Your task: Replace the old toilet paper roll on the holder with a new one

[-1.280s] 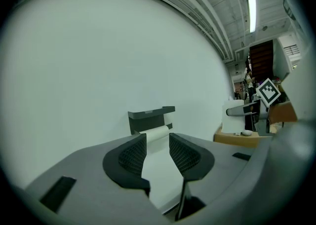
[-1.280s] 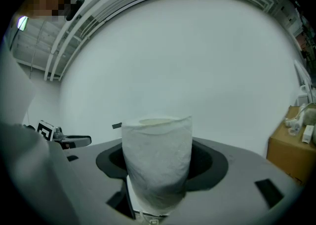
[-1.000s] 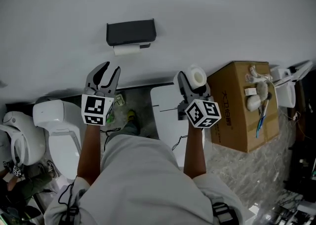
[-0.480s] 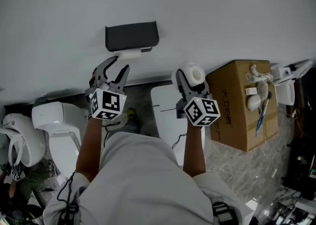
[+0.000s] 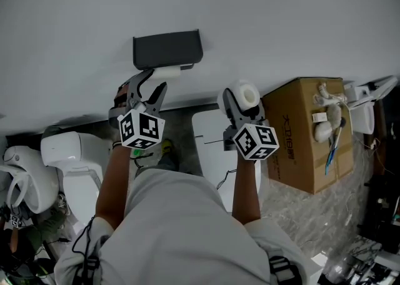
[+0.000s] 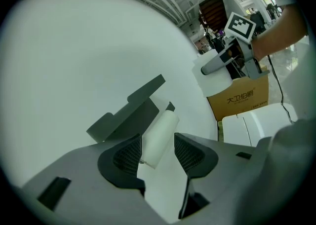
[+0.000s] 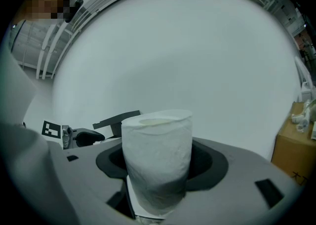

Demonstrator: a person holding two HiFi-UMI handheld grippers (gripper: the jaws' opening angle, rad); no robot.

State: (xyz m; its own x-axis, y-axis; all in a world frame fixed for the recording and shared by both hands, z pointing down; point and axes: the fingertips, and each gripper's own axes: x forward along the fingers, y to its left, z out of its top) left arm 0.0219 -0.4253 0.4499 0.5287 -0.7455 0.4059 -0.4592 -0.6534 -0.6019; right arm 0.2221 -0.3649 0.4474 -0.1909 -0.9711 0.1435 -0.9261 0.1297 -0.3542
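New roll (image 7: 157, 162) soft dimpled paper; holder (image 5: 166, 49) matt dark grey; box (image 5: 294, 146) brown cardboard; toilet (image 5: 72, 147) glossy white

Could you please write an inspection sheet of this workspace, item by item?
Surface: white wall, bearing the dark holder.
Job's things: old roll, thin, under the holder; new roll, full.
Clutter: cardboard box with white fittings on top.
Grippers: left gripper open, jaws have just been opening, old roll ahead between them, not gripped; right gripper shut on the new roll.
Cables: thin black cable beside the right forearm.
Surroundings: toilet at the left; marbled floor.
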